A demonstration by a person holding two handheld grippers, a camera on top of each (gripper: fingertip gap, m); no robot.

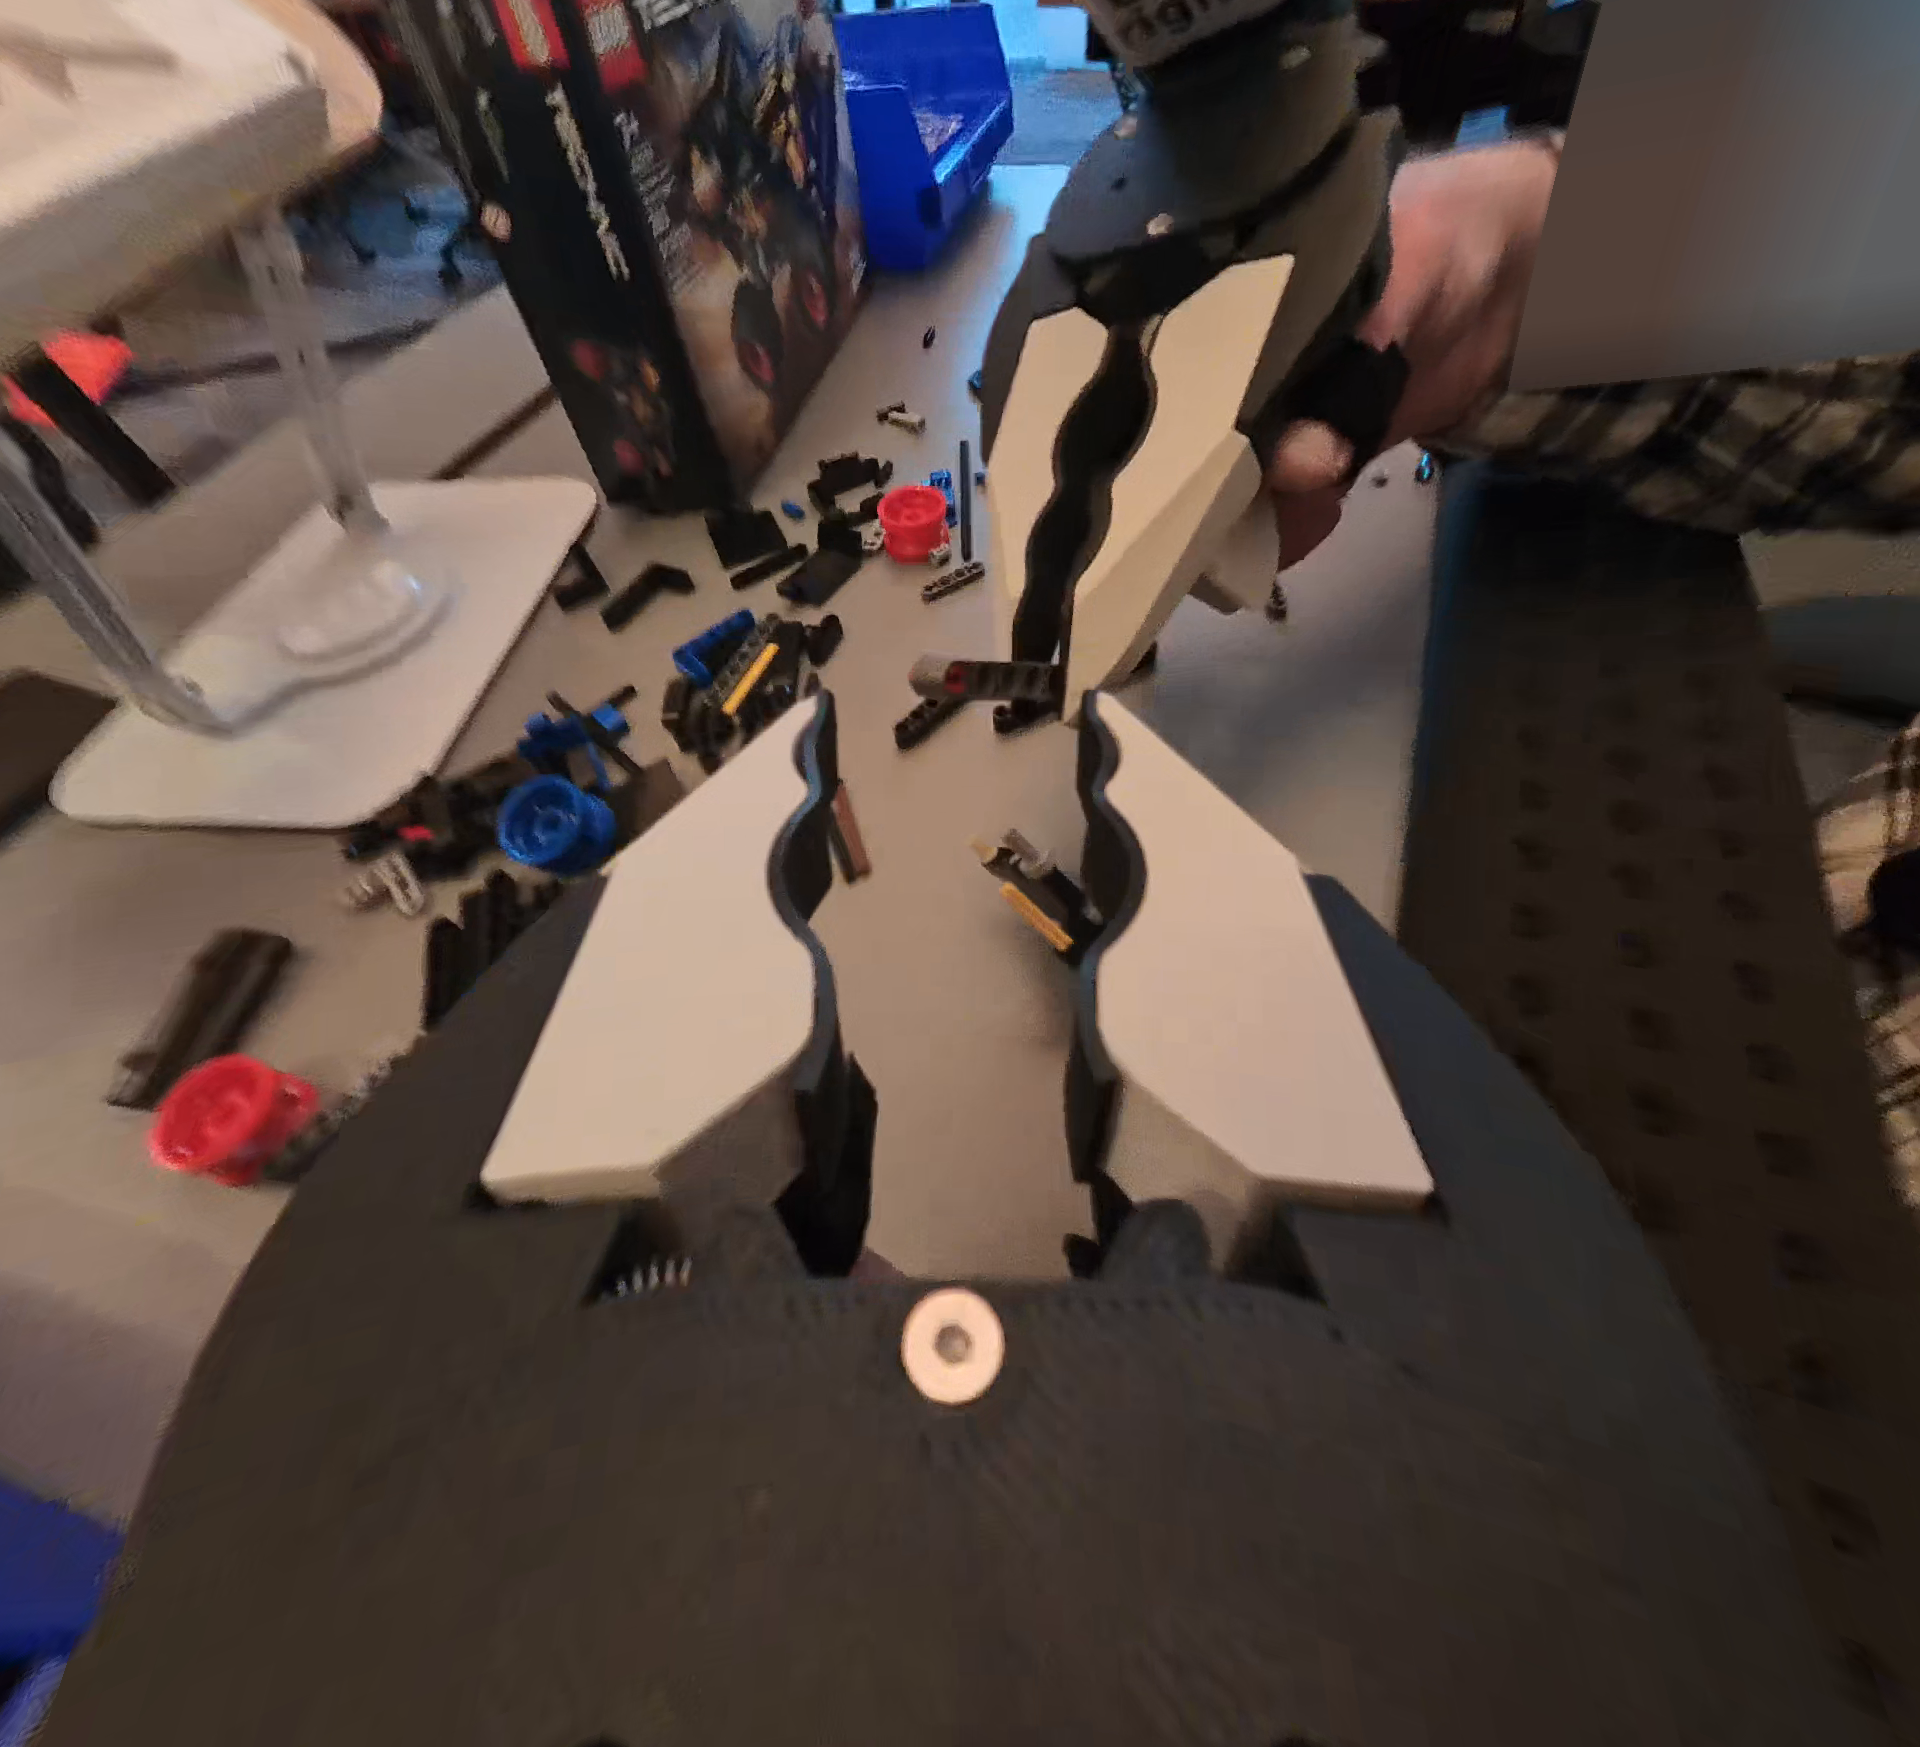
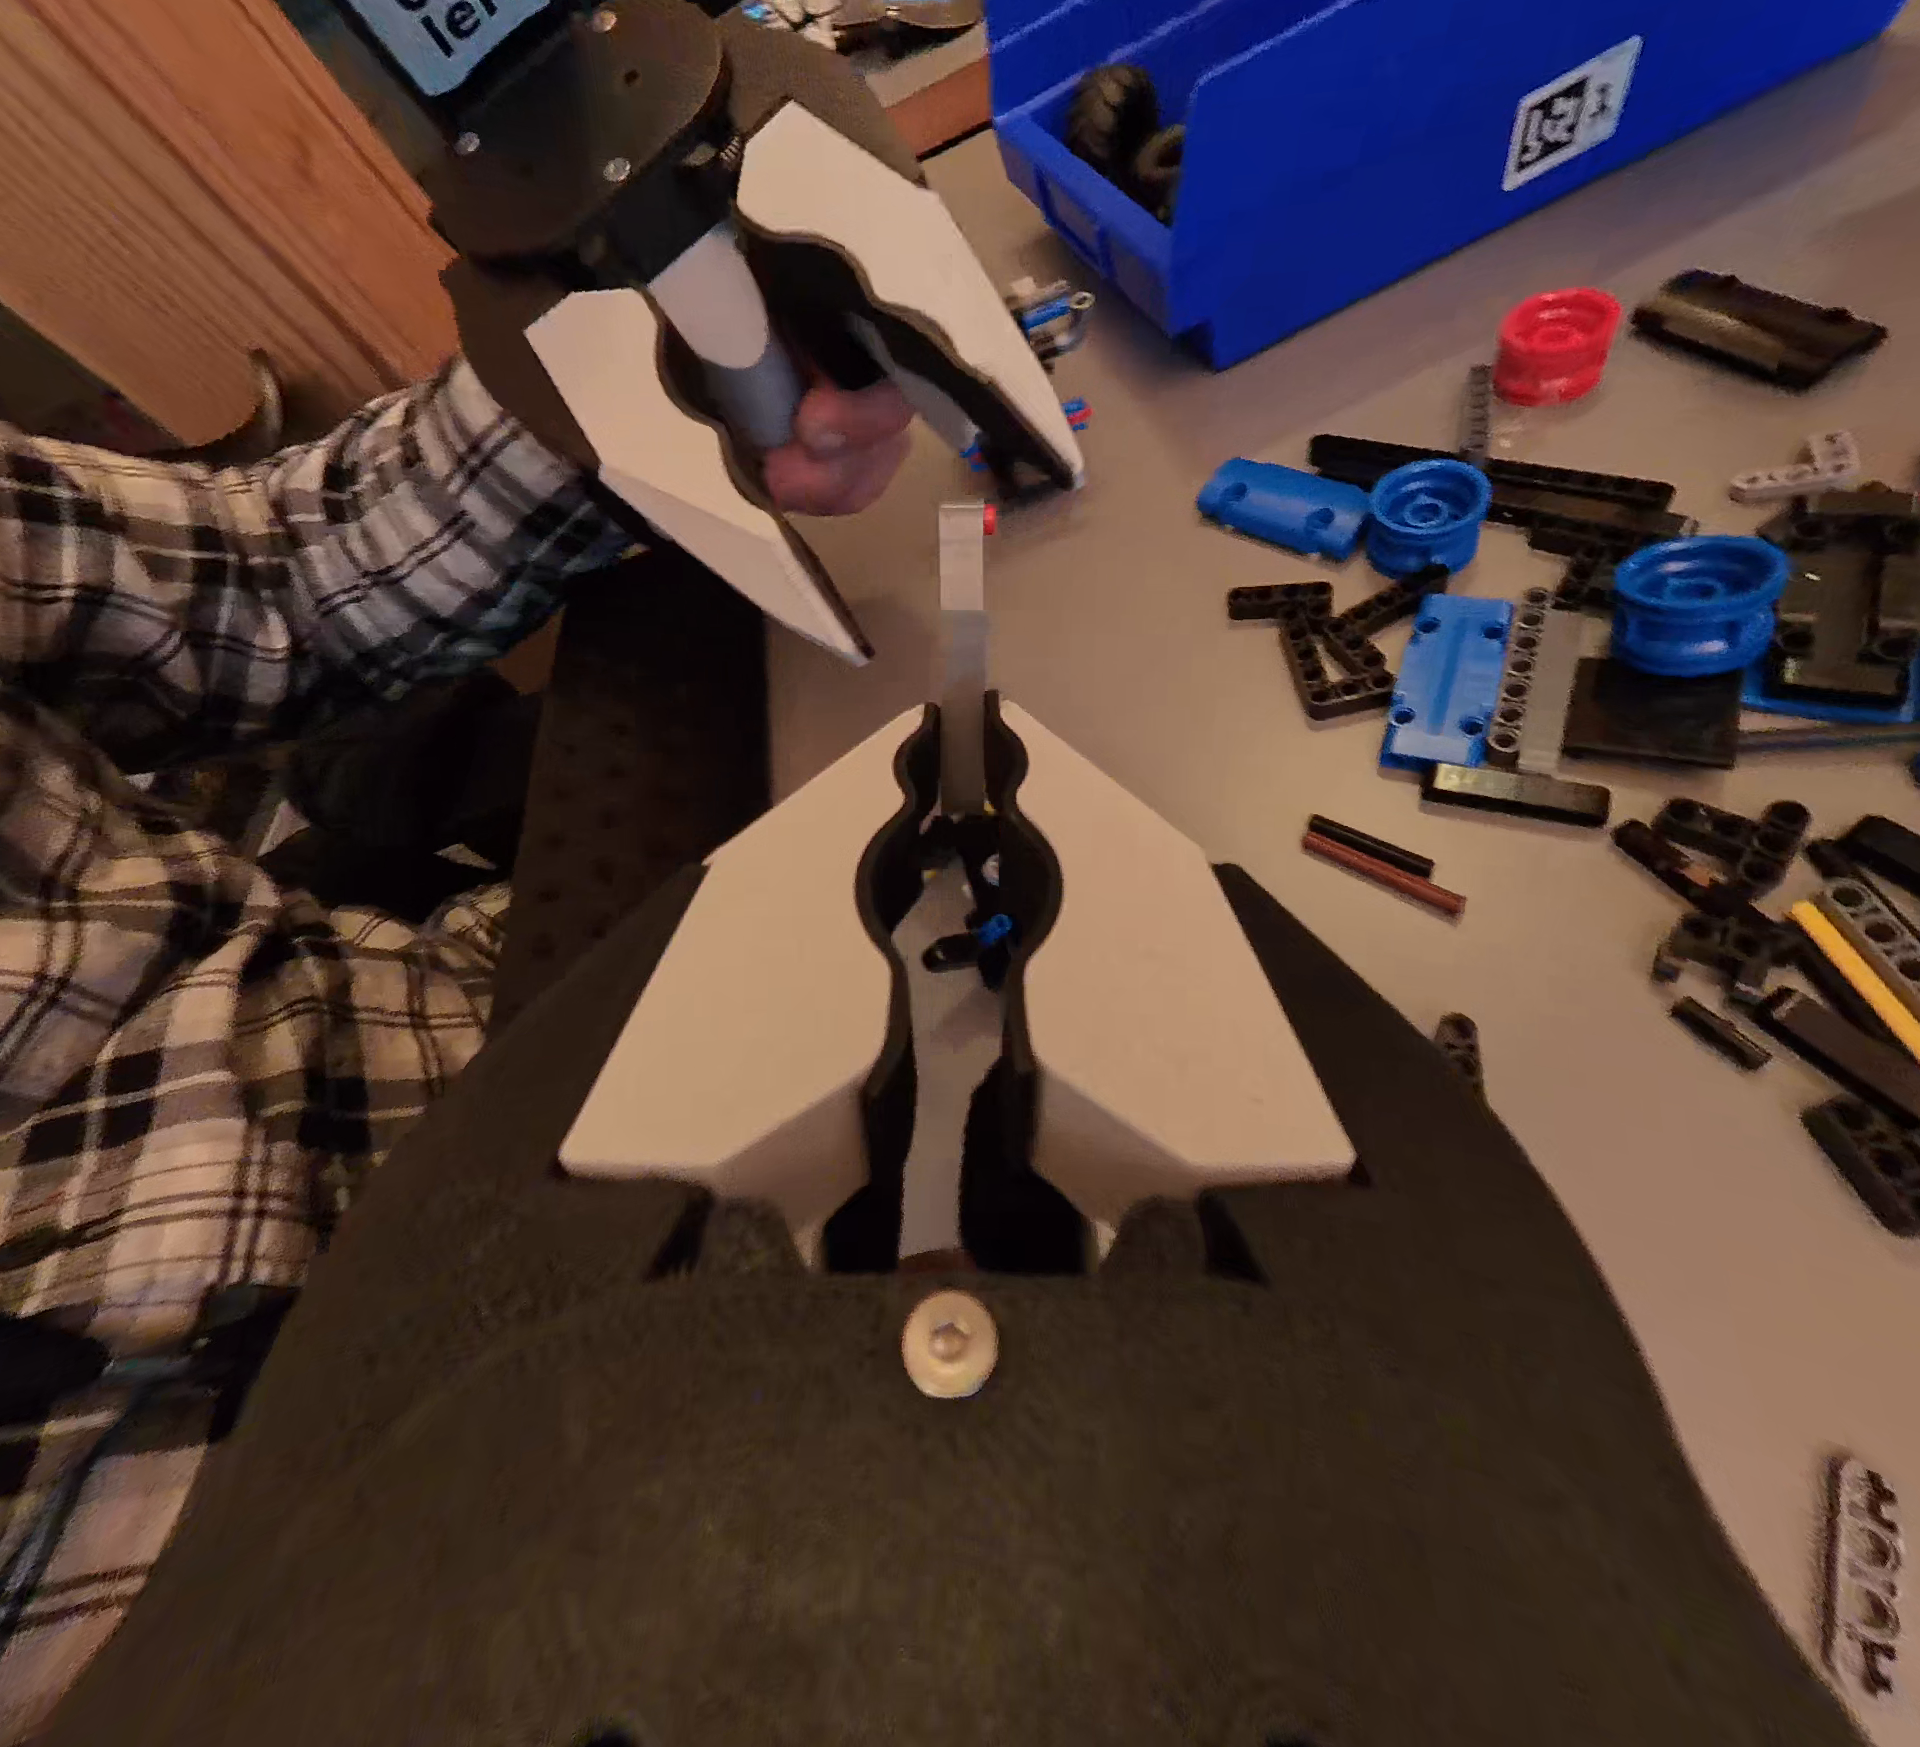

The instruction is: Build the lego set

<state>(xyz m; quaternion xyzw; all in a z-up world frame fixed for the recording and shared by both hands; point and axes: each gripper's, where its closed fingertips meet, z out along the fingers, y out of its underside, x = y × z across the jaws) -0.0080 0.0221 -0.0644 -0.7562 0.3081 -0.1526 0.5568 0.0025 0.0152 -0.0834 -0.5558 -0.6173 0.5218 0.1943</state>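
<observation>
My right gripper (image 2: pixel 961 715) is shut on a thin grey beam (image 2: pixel 961 596) with a small red pin at its far end. The beam sticks out forward from the tips. My left gripper (image 1: pixel 958 710) is open and empty. In the right wrist view it (image 2: pixel 966 565) hangs at the upper left, and the beam's far end lies between its spread fingers. In the left wrist view the right gripper (image 1: pixel 1060 695) comes down from the upper right and holds the beam (image 1: pixel 987 679) just beyond my left fingertips. A small black and yellow piece (image 1: pixel 1029 887) lies on the grey table (image 1: pixel 935 1022) between the left fingers.
Loose black, blue and yellow parts are scattered on the table, with blue wheels (image 2: pixel 1699 601) and a red wheel (image 2: pixel 1553 341). A blue bin (image 2: pixel 1455 87) stands behind them. The set's box (image 1: pixel 665 243) and a white stand base (image 1: pixel 312 658) are at the left. A dark perforated pad (image 1: pixel 1610 970) lies at the right. The tips of both grippers are at nearly the same place. The red wheel (image 2: pixel 1553 341) sits 20 cm or so from the ends of my left fingers. The left camera catches it too, in the left wrist view (image 1: pixel 242 1101).
</observation>
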